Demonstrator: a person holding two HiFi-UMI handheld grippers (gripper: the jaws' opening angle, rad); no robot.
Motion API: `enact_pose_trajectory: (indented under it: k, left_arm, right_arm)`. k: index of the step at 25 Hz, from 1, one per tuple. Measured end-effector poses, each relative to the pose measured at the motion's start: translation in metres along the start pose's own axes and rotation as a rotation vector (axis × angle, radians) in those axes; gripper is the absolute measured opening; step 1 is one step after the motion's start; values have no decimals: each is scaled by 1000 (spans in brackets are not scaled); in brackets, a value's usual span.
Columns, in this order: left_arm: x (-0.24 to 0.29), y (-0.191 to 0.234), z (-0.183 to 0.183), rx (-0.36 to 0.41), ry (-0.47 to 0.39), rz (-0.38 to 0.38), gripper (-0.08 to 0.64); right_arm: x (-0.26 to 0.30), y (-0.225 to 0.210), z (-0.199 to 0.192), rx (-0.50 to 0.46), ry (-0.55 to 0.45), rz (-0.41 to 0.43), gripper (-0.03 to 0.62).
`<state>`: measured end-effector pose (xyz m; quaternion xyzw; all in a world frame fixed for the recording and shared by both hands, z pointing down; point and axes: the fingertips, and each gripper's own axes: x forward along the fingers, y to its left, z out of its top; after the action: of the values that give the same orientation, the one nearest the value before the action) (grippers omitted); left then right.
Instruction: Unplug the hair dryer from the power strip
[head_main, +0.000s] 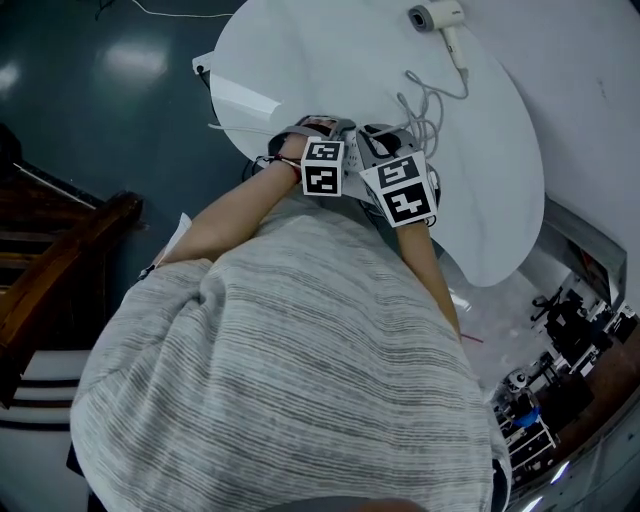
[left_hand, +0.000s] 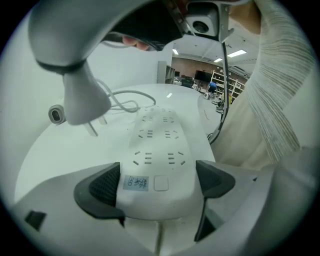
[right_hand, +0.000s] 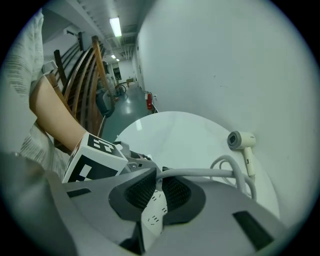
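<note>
My left gripper (left_hand: 159, 182) is shut on the near end of the white power strip (left_hand: 160, 142), which lies on the round white table (head_main: 330, 60). The hair dryer's grey plug (left_hand: 82, 102) hangs above the strip's left side. Its prongs (left_hand: 92, 129) are clear of the sockets. My right gripper (right_hand: 159, 192) is shut on that plug, and the grey cable (right_hand: 210, 172) runs out from between its pads. The cable leads in loops to the white hair dryer (head_main: 437, 17), which lies at the table's far side. In the head view both grippers (head_main: 322, 165) (head_main: 400, 190) sit side by side at the near edge.
A wall runs close behind the table on the right. A wooden stair rail (head_main: 60, 260) stands left of the person, over dark floor. Shelves and equipment (head_main: 560, 330) crowd the lower right. A small white object (head_main: 245, 100) lies at the table's left edge.
</note>
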<state>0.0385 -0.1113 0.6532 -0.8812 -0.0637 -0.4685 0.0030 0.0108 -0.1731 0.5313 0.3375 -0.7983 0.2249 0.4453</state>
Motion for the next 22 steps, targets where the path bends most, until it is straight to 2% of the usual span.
enact_pose_trajectory:
  k: [5,12,16,19,22]
  left_arm:
    - [0,-1,1,1,4,2,466]
    - [0,0,1,3,9,9,466]
    - [-2,-3,0,1,-7,15,466]
    - [-11,-1,4,-56,-61,22,466]
    - [-32,12,15,-145,-165,77,466]
  right_arm:
    - [-13,-13,-5,29,-5,-18,51]
    - [-34,-30,2,86,-87,-50,51]
    - [-33,-36,-5,79,-86,-68,51]
    - [-24,-39,-13,65,-86,-71,51]
    - [-11,-42,-21,56,-98,-72,52]
